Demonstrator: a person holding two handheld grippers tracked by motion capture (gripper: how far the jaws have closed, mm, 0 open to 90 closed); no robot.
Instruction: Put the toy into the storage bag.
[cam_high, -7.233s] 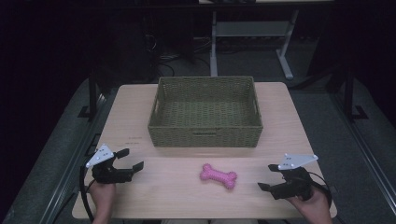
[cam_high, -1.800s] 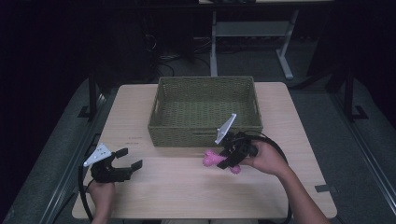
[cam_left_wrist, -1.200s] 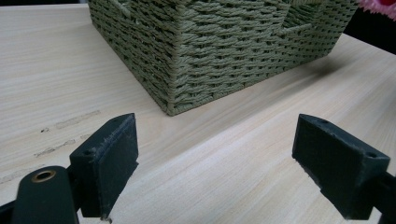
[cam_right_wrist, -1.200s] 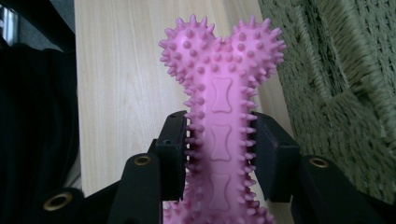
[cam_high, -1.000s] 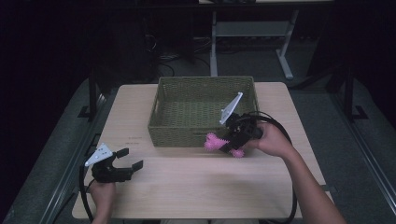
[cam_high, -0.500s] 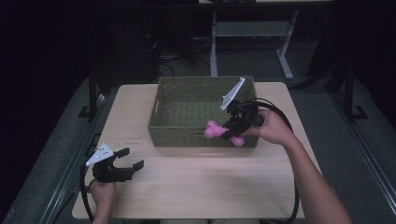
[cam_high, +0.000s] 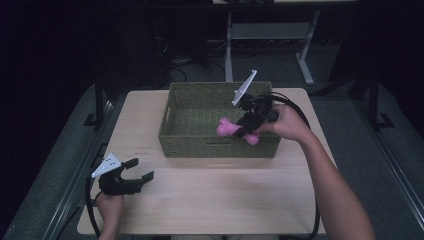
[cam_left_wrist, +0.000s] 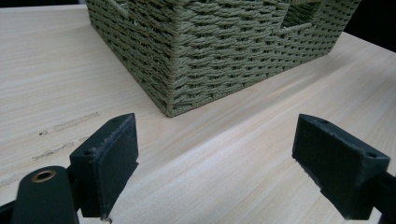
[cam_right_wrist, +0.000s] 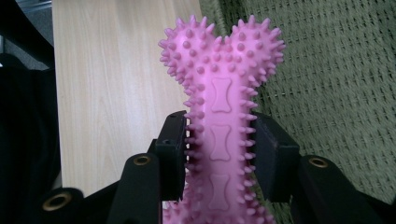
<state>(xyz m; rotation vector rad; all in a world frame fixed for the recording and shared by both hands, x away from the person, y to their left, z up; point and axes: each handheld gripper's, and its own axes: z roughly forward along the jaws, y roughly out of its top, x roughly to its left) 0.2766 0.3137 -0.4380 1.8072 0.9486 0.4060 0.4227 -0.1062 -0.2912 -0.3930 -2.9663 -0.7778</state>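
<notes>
wooden table (cam_high: 210, 200): right hand-held gripper (cam_high: 244, 126) clenches pink bone toy (cam_high: 227, 128) above woven basket (cam_high: 200, 145); left hand-held gripper (cam_high: 140, 177) released.

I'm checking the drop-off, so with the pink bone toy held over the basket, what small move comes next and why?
Probably lower it slightly, then open: the right gripper clamps the spiky pink bone toy above the woven basket, inside its near right corner.

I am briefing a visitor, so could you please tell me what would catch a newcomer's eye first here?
The spiky pink rubber bone toy, clamped at its shaft in the right gripper, hangs over the near right part of the olive woven basket mid-table. The left gripper rests open at the near left of the pale wooden table.
</notes>
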